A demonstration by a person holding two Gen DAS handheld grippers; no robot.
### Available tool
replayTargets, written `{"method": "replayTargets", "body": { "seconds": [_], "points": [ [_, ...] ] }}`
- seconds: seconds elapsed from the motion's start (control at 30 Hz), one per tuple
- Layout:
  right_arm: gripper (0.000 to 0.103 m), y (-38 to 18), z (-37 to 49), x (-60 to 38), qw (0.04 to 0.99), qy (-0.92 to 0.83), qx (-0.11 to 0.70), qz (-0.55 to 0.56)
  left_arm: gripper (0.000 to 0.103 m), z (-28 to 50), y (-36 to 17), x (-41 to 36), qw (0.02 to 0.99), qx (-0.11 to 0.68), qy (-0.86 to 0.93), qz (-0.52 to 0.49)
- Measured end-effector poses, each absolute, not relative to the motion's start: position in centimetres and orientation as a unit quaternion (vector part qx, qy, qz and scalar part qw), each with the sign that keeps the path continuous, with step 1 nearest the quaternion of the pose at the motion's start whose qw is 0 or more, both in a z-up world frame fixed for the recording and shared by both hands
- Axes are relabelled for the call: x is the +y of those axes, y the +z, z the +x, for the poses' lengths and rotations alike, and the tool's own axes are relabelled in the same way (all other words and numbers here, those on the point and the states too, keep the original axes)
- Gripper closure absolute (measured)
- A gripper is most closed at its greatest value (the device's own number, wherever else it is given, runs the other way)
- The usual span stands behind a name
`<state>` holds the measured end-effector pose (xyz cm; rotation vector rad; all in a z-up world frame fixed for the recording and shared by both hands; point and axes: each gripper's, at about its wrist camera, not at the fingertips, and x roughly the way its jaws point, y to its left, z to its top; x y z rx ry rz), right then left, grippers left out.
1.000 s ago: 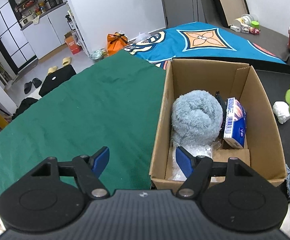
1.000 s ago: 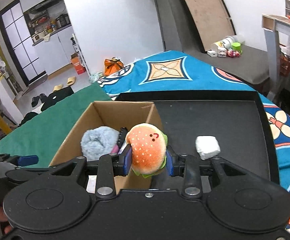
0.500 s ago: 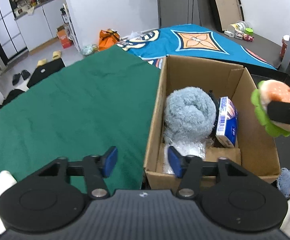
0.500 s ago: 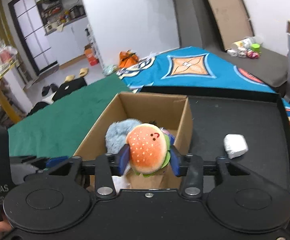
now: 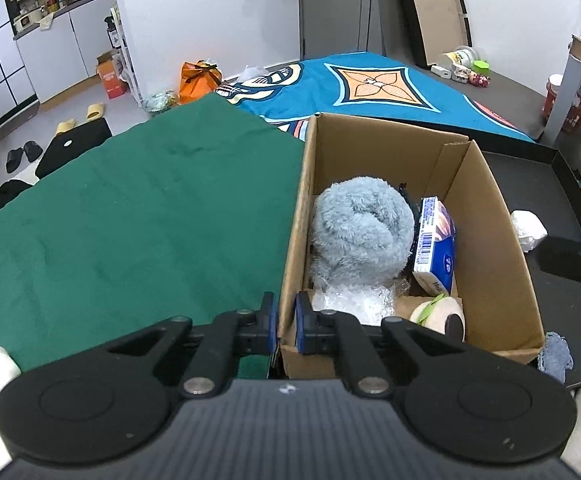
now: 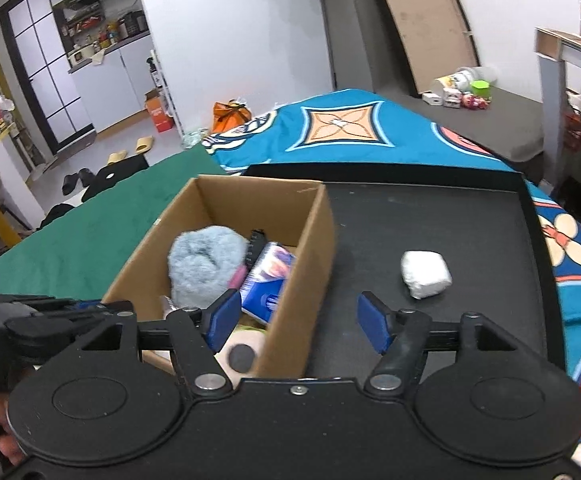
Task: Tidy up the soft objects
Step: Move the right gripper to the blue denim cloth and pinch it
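A cardboard box (image 5: 486, 216) (image 6: 306, 256) holds a fluffy grey-blue roll (image 5: 360, 228) (image 6: 204, 262), a blue tissue pack (image 5: 434, 246) (image 6: 266, 284), clear wrap and the burger plush (image 5: 438, 312) (image 6: 238, 354), lying at the near end. My left gripper (image 5: 286, 322) is shut on the box's near left wall. My right gripper (image 6: 294, 322) is open and empty above the box's right wall. A white soft lump (image 6: 426, 274) (image 5: 528, 226) lies on the black tray (image 6: 470, 220).
Green cloth (image 5: 130, 216) covers the table left of the box. A blue patterned cloth (image 6: 350, 128) lies beyond. A small grey-blue rag (image 5: 556, 358) lies on the tray by the box's near right corner.
My right gripper has opened and let go of the burger plush, which now lies in the box. My left gripper has closed on the box wall.
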<state>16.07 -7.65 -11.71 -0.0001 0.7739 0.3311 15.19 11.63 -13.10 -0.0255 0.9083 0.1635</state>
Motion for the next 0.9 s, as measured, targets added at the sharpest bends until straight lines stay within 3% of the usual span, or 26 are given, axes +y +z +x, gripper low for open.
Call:
{"method": "replayTargets", "body": {
  "seconds": [0.9],
  "points": [
    [0.039,-16.4,15.0,-15.8,0.899,0.11,0.421,0.04,0.09,15.7,-11.4,8.5,0.886,0.447,0.106,0.06]
  ]
}}
